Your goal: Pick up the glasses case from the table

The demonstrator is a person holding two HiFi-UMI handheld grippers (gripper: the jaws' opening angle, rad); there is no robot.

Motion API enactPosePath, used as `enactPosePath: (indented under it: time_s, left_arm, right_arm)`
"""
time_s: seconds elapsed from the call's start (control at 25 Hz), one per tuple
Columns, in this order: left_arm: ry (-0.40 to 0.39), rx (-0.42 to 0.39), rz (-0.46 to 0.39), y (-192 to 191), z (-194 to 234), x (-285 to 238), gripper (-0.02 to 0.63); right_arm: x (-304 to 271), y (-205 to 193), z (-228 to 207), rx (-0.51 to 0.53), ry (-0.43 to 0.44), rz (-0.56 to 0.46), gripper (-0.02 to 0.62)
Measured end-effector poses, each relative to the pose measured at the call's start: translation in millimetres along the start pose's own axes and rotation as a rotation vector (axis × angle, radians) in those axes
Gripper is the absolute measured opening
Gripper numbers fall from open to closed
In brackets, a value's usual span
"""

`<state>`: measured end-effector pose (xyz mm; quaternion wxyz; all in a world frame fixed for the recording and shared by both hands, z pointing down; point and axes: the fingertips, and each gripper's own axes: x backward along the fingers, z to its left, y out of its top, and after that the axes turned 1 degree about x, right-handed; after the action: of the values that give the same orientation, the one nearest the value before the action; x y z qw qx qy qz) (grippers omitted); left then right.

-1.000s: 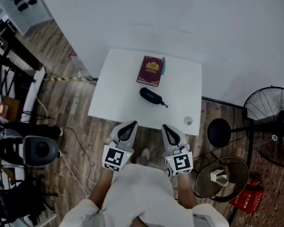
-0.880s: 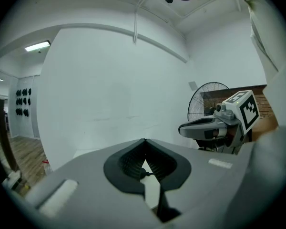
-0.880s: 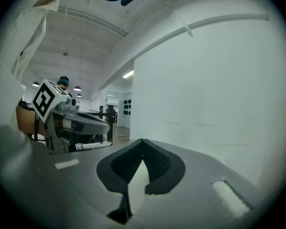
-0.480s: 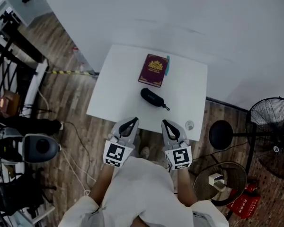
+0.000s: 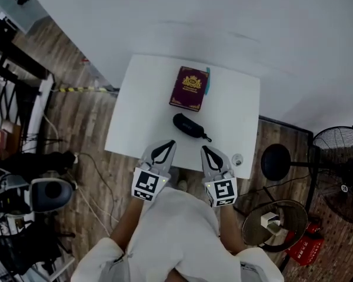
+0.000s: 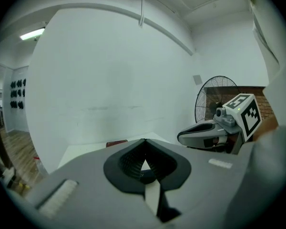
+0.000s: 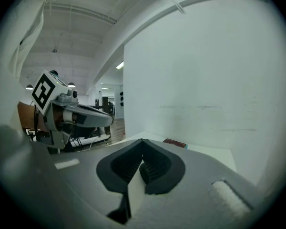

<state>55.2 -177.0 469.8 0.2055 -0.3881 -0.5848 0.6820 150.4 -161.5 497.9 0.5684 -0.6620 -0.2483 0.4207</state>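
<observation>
Black case on table, near left gripper and right gripper, both closed, empty; open wide before reaching.

We think this is a lab or a workshop room, not a home. A plain white surface stands alone on a wooden plank floor. Around it are loose cables, dark metal racks, yellow-black hazard tape, a big standing fan and red fire extinguishers.
</observation>
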Motion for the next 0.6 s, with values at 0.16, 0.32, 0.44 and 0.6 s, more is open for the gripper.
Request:
enactPosePath:
  time_s: [0.16, 0.32, 0.44, 0.6]
  left_arm:
    - [-0.033, 0.006, 0.040, -10.9, 15.2, -20.3, 0.018]
    - [-0.067, 0.021, 0.082, -27.4, 28.8, -39.9, 0.019]
    - [-0.090, 0.031, 0.112, -39.9, 37.2, -50.4, 0.020]
    - [-0.118, 0.052, 0.137, -52.0, 47.6, -62.1, 0.019]
  right_arm:
    - [-23.2, -0.5, -7.7, 0.008, -0.003, 0.026, 0.005]
    - [-45.3, -11.3, -14.5, 0.008, -0.018, 0.074, 0.006]
    - [-60.1, -20.4, -17.1, 0.016, -0.033, 0.117, 0.008]
    - [-75.5, -29.9, -18.0, 0.019, -0.038, 0.163, 0.008]
